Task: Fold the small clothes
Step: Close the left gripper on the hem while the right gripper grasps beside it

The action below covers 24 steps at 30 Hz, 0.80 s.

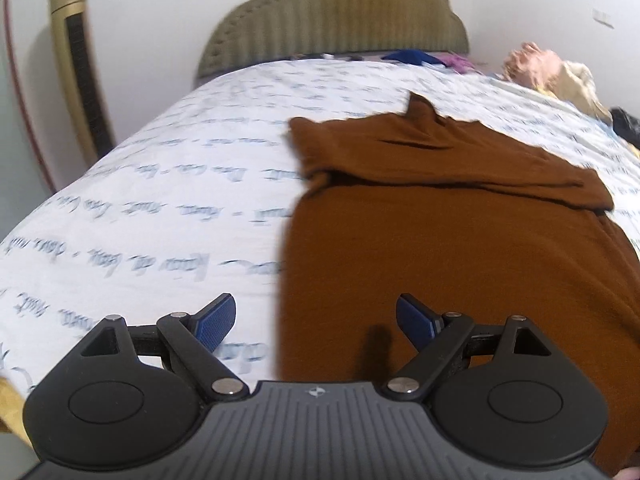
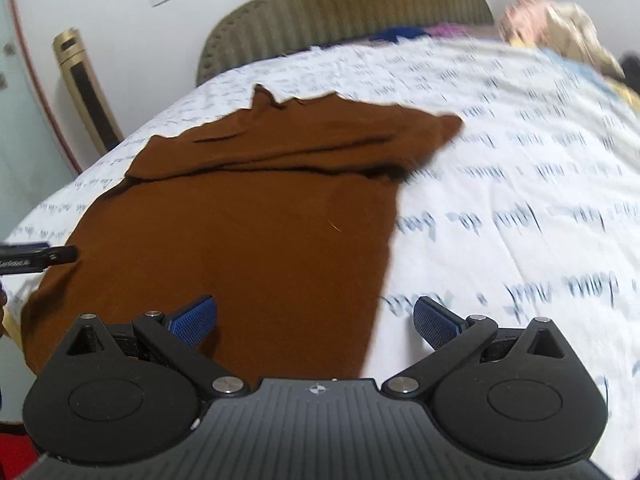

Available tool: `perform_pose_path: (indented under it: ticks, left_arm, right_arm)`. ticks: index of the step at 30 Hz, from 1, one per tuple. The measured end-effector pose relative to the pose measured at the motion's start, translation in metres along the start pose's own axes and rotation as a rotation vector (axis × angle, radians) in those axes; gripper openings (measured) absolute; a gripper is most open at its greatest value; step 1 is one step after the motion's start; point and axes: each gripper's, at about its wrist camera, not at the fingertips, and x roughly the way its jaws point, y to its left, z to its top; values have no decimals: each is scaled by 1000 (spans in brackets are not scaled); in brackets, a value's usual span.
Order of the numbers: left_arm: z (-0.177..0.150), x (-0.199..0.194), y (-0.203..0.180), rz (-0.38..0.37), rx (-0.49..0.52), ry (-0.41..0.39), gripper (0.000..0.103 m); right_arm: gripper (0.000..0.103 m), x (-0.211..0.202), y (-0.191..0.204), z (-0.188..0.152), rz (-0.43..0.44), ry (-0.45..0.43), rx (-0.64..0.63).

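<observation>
Printed bedsheet (image 1: 160, 184), brown garment (image 1: 460, 240), clothes pile (image 1: 552, 72)

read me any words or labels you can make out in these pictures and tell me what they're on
Bedsheet: rows of dark cursive script, too blurred to read in either view.
Left gripper at the right wrist view's left edge: small white lettering, too small to read.
Brown garment: no text visible.
Each gripper body carries a small emblem, no words.

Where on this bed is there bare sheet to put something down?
Bare printed sheet lies left of the brown garment, up to the headboard. More lies on its right. The far right corner is crowded with piled clothes.
</observation>
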Motion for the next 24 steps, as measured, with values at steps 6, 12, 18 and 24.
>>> perform_pose_path:
  ticks: [6,12,18,24]
  left_arm:
    - [-11,9,39,-167,-93,121,88]
    - [-31,-3,37,-333,-41,140,88]
    - [-48,-15,22,-436,43,140,88]
    - [-51,-17,-4,-517,103,146,88]
  right_arm:
    - [103,-8,-23,-11,71,31,94]
    - [103,-21,-20,-22,105,88,58]
    - [103,-28,-8,-33,238,162,37]
    - [103,-12,25,-34,373,200,-32]
